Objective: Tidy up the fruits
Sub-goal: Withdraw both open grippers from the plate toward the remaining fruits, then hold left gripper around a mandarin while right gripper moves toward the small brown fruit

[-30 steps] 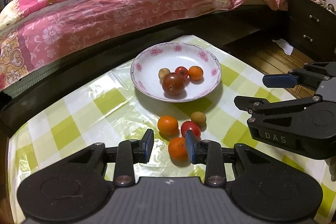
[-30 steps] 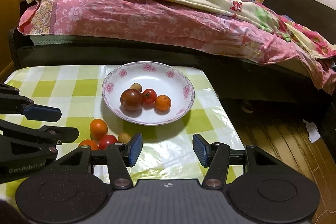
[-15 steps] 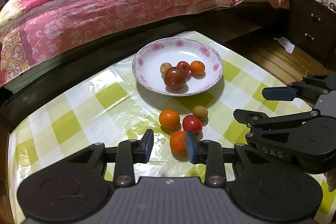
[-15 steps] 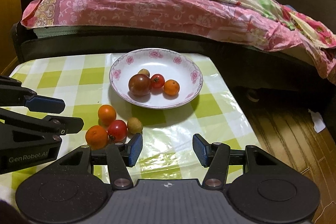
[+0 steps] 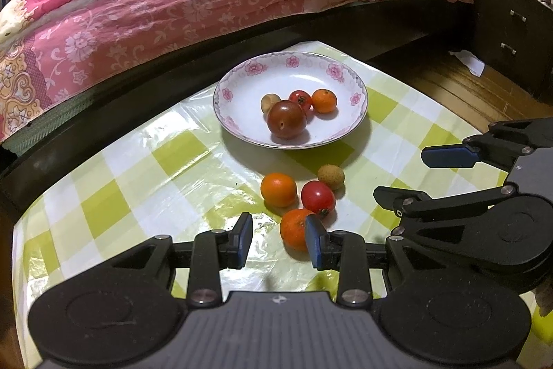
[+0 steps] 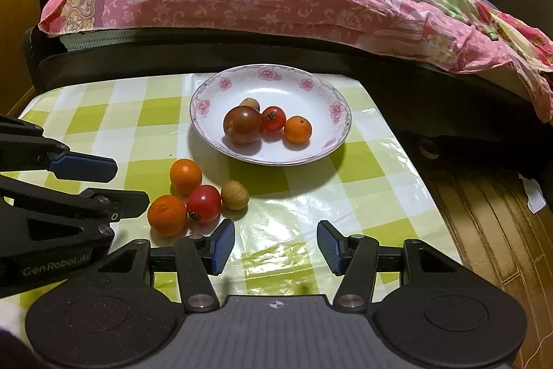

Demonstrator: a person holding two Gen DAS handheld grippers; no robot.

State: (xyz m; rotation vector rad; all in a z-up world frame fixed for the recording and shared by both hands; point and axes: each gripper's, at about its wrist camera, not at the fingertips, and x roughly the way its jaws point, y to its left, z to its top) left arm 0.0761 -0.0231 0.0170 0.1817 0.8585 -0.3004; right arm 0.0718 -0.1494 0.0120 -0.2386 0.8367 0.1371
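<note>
Left wrist: your left hand-held gripper [image 5: 278, 241] gapes empty – nearest orange [image 5: 293, 229] w/ 3 loose fruits on bench [image 5: 114, 206], short of plate [image 5: 242, 130]. Off-centre – right pad could roll it.

Eight fruits [image 6: 185, 176] (four plated), one plate [image 6: 207, 106].

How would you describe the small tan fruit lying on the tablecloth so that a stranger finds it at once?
Start at the flowered plate on the green-checked tablecloth. Just in front of it lies a cluster of four loose fruits. The tan fruit is the smallest and the only dull, rough-skinned one, beside the red tomato.
</note>
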